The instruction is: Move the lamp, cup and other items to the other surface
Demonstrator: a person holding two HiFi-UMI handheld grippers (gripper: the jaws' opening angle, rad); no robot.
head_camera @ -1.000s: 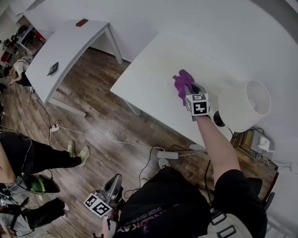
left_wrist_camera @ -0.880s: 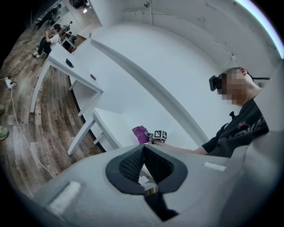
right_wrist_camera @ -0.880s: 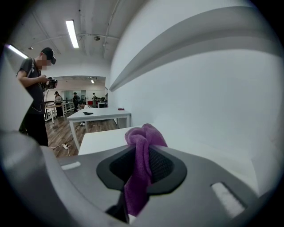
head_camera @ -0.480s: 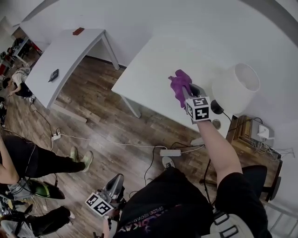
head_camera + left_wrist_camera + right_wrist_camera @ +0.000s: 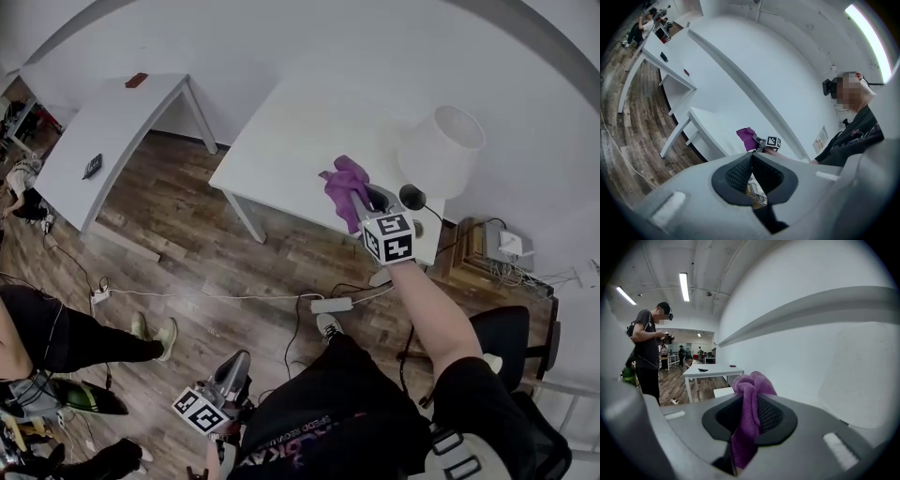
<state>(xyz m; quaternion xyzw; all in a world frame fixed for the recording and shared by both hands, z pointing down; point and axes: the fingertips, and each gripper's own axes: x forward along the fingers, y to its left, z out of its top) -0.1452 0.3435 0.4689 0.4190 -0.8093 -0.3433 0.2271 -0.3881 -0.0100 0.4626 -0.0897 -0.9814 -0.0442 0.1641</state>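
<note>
You stand on a dark wooden floor [image 5: 187, 272], with a white table [image 5: 281, 141] before you against the white wall [image 5: 375, 37]. A second white table [image 5: 103, 141] stands further left, and long ceiling lights [image 5: 684, 286] shine above.

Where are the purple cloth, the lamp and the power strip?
purple cloth [image 5: 343, 185]: head view, on its bunched folds.
lamp [image 5: 433, 155]: head view, on the side of its white shade.
power strip [image 5: 331, 305]: head view, on the middle of its body.

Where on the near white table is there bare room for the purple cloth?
The near table is bare from its left corner to the wall. Only its right end is crowded: the lamp, with the right gripper holding the purple cloth beside it.
</note>
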